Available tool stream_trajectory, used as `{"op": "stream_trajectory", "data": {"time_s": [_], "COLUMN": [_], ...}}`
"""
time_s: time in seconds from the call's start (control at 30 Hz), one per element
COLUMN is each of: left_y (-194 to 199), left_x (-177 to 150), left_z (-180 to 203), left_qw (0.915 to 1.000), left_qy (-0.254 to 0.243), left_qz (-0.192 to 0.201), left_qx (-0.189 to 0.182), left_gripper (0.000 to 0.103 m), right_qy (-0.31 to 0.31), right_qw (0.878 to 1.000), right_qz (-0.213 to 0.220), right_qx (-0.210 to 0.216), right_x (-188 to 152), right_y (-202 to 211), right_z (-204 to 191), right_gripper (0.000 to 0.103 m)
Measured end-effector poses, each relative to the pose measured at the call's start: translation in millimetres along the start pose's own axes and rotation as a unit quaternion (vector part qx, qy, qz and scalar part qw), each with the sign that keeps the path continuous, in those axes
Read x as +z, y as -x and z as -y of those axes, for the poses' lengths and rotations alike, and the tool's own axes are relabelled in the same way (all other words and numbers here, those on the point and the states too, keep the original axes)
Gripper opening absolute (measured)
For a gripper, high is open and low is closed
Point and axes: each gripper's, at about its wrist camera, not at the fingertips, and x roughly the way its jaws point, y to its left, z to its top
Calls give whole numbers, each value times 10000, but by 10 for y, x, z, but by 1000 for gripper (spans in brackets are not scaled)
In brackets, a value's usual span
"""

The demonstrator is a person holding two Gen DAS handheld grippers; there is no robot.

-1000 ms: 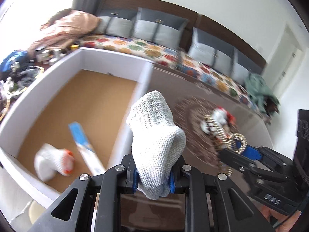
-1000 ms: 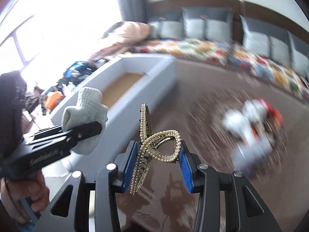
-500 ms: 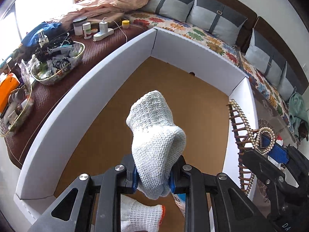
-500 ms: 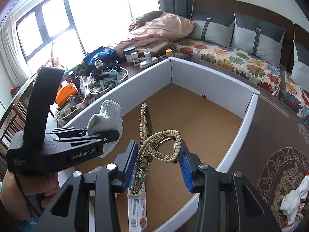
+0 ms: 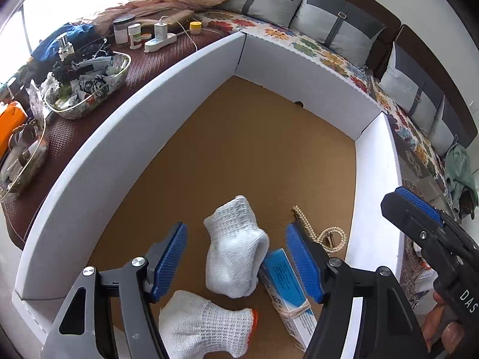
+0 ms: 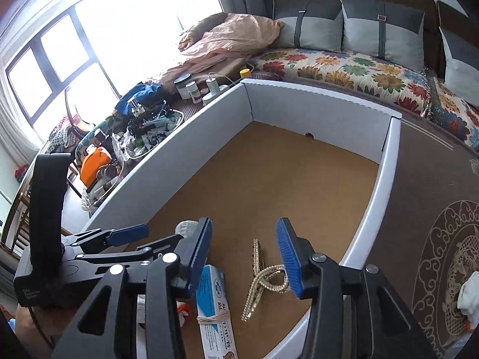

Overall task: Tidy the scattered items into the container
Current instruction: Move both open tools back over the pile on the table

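Note:
The container is a white-walled box (image 5: 119, 137) (image 6: 317, 113) with a brown cardboard floor. My left gripper (image 5: 236, 239) hangs over its near end, jaws opening. A white knitted glove (image 5: 235, 257) (image 6: 187, 227) is loose between the blue pads, touching neither. Below it lie a second white glove with an orange cuff (image 5: 203, 323) and a blue-and-white carton (image 5: 287, 287) (image 6: 214, 305). My right gripper (image 6: 244, 230) is also over the box, jaws opening. The pearl hair clip (image 6: 263, 278) (image 5: 326, 237) lies on the floor under them, free of the pads.
Left of the box, a brown mat holds wire baskets of clutter (image 5: 86, 89), jars and a power strip (image 5: 158, 42). A floral sofa with grey cushions (image 6: 359, 68) runs behind. On the patterned tabletop to the right lies another white item (image 6: 470, 296).
Both grippers came over the box and spread their jaws. The left one released the white glove. The right one released the pearl hair clip, which now lies on the box floor.

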Motion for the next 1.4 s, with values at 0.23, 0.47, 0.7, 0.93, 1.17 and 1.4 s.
{"op": "stream_trajectory", "data": {"time_s": [0.23, 0.47, 0.7, 0.93, 1.17, 1.4], "left_y": [660, 1164, 739, 104, 30, -47], "left_x": [-383, -1007, -1811, -2548, -2642, -2581], "left_z": [411, 1353, 2336, 2903, 3052, 3056], "left_qw": [9967, 9854, 9765, 9624, 9565, 9569], "left_qy": [-228, -708, -1259, -1647, -2218, -2323], "left_qz": [467, 641, -76, -1147, -1113, -915], "left_qx": [-627, -1406, -1745, -1830, -1536, -1482], "left_gripper": [69, 93, 93, 93, 93, 93], "right_qy": [-212, -746, -1332, -2495, -3100, -3228], "right_qw": [9987, 9945, 9844, 9534, 9365, 9372], "right_qz": [453, 662, 716, 855, 937, 897], "right_qx": [90, -318, -901, -1463, -1348, -969], "right_x": [-547, -1570, -2389, -3243, -3530, -3519], "right_y": [685, 1470, 2158, 2584, 2648, 2552], "right_z": [119, 625, 1383, 2176, 2503, 2568], "right_gripper": [46, 46, 46, 46, 46, 46]}}
